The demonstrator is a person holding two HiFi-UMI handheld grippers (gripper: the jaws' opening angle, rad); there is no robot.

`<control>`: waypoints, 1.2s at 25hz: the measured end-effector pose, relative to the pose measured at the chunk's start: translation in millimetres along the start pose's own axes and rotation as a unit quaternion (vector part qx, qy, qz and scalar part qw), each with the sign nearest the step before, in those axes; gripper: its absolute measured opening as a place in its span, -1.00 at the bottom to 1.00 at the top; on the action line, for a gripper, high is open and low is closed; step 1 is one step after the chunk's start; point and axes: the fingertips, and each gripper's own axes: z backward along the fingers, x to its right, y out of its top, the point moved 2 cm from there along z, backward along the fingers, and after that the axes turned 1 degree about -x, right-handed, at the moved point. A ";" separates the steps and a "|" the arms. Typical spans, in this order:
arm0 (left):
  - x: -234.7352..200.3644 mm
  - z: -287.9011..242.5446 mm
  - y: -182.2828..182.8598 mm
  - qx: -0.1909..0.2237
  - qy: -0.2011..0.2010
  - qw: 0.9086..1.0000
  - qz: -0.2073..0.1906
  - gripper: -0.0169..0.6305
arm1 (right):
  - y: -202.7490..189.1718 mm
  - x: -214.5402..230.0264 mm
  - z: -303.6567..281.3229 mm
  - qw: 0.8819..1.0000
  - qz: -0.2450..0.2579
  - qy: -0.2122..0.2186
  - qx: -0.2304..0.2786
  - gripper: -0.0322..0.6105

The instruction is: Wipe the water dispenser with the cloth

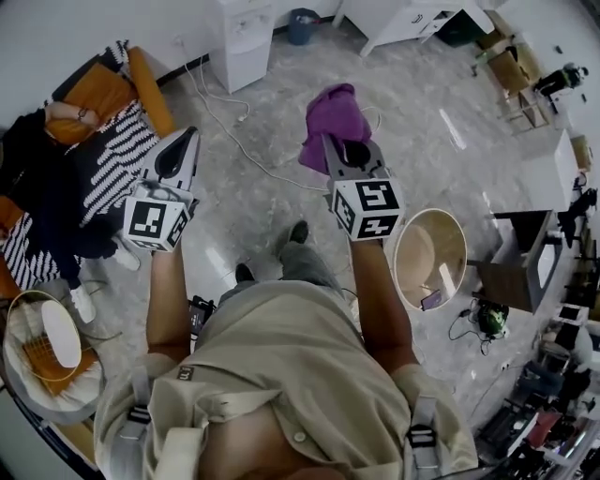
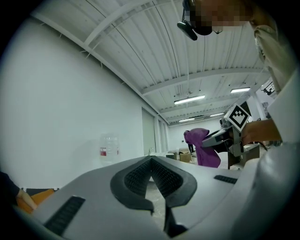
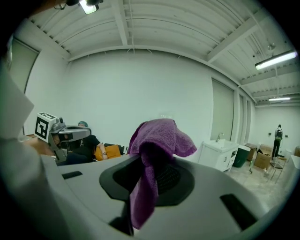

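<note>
The white water dispenser (image 1: 242, 42) stands against the far wall, across open floor from both grippers. Its clear bottle with a red label (image 2: 108, 147) shows in the left gripper view. A purple cloth (image 1: 333, 112) is bunched over the tips of my right gripper (image 1: 342, 145), which is shut on it. In the right gripper view the cloth (image 3: 157, 138) drapes down between the jaws. My left gripper (image 1: 190, 136) is held up beside the right one, shut with nothing in it; its pads (image 2: 140, 176) meet at the tip. Both are at about the same height, well short of the dispenser.
A person sits on a sofa with orange cushions (image 1: 103, 89) at the left. A white cable (image 1: 234, 131) runs across the floor from the dispenser. A blue bin (image 1: 302, 25) stands by the wall. A round table (image 1: 429, 258) is at the right. A white sink cabinet (image 3: 218, 152) stands nearby.
</note>
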 end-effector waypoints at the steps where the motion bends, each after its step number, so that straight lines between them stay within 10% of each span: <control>1: -6.3 -6.9 -4.4 -0.006 0.006 1.000 -0.001 -0.90 | -1.1 4.9 -14.6 1.000 -0.003 0.007 0.000 -0.65; 11: -60.2 -139.4 -27.6 -0.062 0.079 0.995 -0.025 -0.90 | 7.2 105.3 -177.8 0.996 -0.031 0.088 0.005 -0.65; 30: -90.9 -389.3 -39.0 -0.101 0.096 0.989 -0.049 -0.90 | 16.4 289.8 -353.6 0.989 -0.066 0.129 0.000 -0.65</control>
